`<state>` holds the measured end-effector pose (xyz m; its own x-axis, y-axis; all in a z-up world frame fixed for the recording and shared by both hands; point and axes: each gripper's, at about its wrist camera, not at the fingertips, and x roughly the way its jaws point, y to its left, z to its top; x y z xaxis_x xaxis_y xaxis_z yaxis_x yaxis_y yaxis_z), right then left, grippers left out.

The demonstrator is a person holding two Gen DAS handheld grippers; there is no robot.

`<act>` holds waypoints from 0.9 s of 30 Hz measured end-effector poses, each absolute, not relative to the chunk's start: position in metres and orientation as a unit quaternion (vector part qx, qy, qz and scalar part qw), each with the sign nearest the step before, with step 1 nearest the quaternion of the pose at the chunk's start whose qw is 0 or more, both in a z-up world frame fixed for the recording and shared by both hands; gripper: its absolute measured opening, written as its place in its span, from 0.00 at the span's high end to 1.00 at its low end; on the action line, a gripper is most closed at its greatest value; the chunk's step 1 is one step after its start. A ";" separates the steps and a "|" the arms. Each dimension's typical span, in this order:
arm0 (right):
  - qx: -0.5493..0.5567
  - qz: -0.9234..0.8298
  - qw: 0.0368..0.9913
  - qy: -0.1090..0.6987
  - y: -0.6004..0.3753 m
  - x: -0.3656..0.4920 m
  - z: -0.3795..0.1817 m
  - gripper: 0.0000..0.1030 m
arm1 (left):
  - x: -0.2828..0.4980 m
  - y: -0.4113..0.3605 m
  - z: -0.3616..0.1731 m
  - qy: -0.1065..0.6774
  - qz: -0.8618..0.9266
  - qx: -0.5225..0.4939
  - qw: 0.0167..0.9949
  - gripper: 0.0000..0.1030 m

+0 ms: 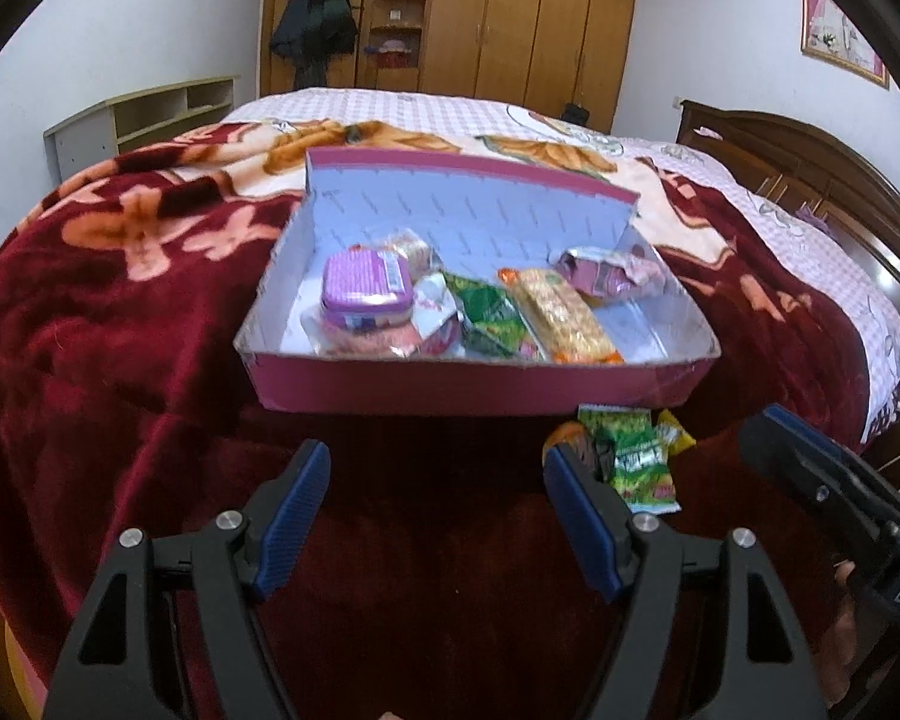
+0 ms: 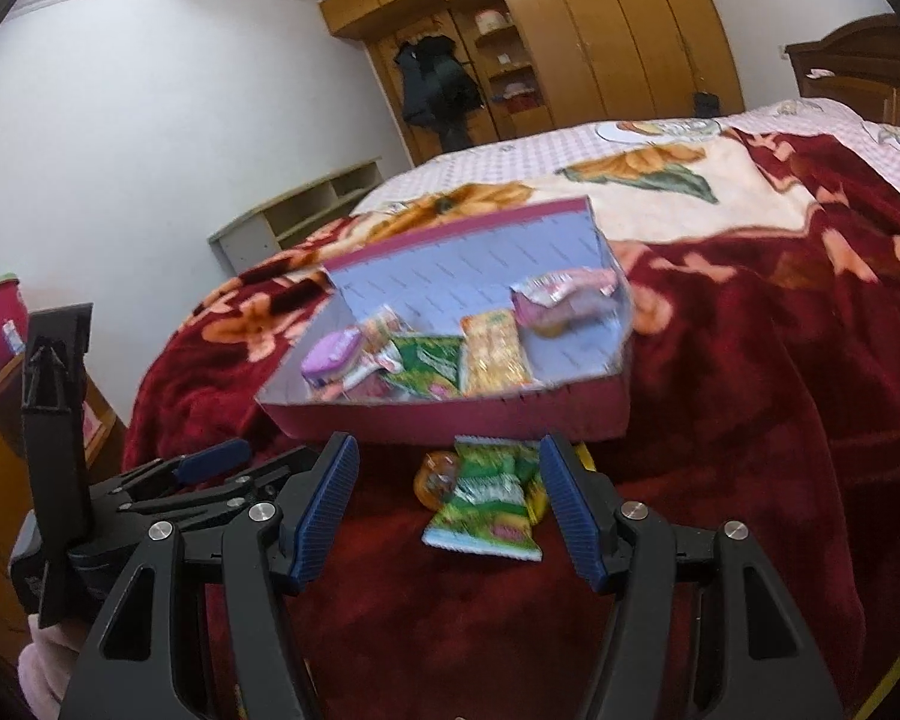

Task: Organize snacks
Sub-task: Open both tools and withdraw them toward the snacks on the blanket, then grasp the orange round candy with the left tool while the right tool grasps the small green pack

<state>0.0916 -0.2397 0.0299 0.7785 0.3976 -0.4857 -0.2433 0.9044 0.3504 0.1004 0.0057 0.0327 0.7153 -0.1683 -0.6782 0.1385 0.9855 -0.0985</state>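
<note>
While both grippers hover low over the red blanket, the step in hand looks like picking up the loose snacks in front of the box and dropping them in.

Left to right: the left gripper has its jaws spread, nothing between the pads, only blanket under it. Judgement: keep it clear, or use it to steady the near wall of the pink box, which sits on soft bedding and could slide or tip when nudged.

Box already holds a purple tin, a green packet, a yellow wafer pack and a pink wrapper at the far right.

Outside, just beside the box's near wall, lies the green snack packet, on top of an orange item and a yellow one; what those two are is too blurred to tell.

Right gripper is also spread wide and empty, packet framed between its fingers but pads not touching it.

To do it well: come down over the green packet's middle, pinch across the narrow width, close gently since the foil crumples, lift clear of the wall, release in the bare patch at the box's right front. Take the top packet first; grabbing the whole pile risks dropping the ones beneath.
</note>
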 end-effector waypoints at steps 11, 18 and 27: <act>0.120 0.160 0.929 0.311 -0.241 0.100 0.007 0.38 | 0.109 -0.012 0.020 0.382 -0.090 0.001 0.920 0.25; 0.143 0.147 0.924 0.322 -0.255 0.099 -0.002 0.38 | 0.120 -0.028 0.012 0.389 -0.113 0.007 0.914 0.25; 0.139 0.134 0.924 0.330 -0.266 0.098 -0.009 0.38 | 0.137 -0.053 -0.006 0.407 -0.124 0.046 0.904 0.25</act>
<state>0.0975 -0.2662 -0.0087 0.7469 0.3387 -0.5722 -0.1558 0.9257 0.3446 0.1374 -0.0527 -0.0064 0.6383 -0.1875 -0.7466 0.2618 0.9649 -0.0185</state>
